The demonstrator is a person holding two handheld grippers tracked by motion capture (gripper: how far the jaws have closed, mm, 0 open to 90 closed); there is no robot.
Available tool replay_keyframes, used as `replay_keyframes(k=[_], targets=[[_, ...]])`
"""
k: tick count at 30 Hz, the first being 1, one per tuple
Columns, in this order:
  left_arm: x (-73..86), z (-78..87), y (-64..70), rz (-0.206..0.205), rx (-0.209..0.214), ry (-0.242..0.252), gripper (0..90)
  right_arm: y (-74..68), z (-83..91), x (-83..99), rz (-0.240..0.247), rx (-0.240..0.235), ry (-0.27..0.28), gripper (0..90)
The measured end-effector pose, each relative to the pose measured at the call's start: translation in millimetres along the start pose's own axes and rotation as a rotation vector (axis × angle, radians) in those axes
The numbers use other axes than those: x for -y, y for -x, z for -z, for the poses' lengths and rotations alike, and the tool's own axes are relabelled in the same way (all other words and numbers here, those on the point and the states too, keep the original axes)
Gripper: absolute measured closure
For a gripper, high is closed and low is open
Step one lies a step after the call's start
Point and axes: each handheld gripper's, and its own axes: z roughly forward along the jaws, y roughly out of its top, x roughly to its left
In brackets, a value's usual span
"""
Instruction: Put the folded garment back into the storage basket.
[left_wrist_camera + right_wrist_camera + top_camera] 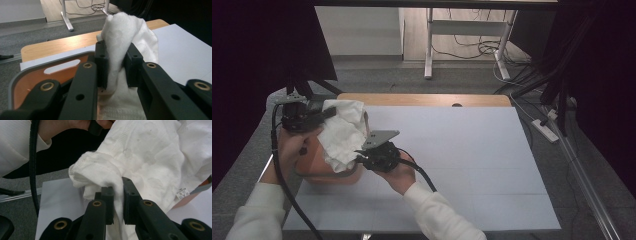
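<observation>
We hold cloth (pixel 343 134) over tray (pixel 314 172): left gripper (pixel 115 66) and right gripper (pixel 117 202) jaws each clamped on thin fold. Risk: fold slips free under tension, cloth drops.

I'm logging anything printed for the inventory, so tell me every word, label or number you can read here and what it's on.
Small white tag sewn to the white cloth: a few lines of dark print, too small and blurred to read.
Orange tray, left tool, right tool, white table cover: no text or signs that I can see.
</observation>
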Motion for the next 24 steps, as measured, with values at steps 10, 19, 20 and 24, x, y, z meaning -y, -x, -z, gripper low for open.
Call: replay_keyframes(k=[10, 19, 20, 24], targets=[[1.2, 5.1, -13.3, 0.016, -0.010, -0.009, 75.4, -0.8, -17.0, -5.2, -0.003, -0.012, -0.004, 81.6], [5.2, 8.6, -25.2, 0.043, -0.022, -0.012, 75.4, -2.6, -31.9, -9.7, -0.004, -0.027, -0.018, 81.6], [5.4, 8.3, -26.4, 0.044, -0.025, -0.013, 75.4, -2.5, -33.2, -10.0, -0.002, -0.028, -0.018, 81.6], [5.2, 4.4, -31.2, 0.043, -0.036, -0.025, 75.4, -1.8, -40.6, -11.7, -0.002, -0.034, -0.024, 81.6]])
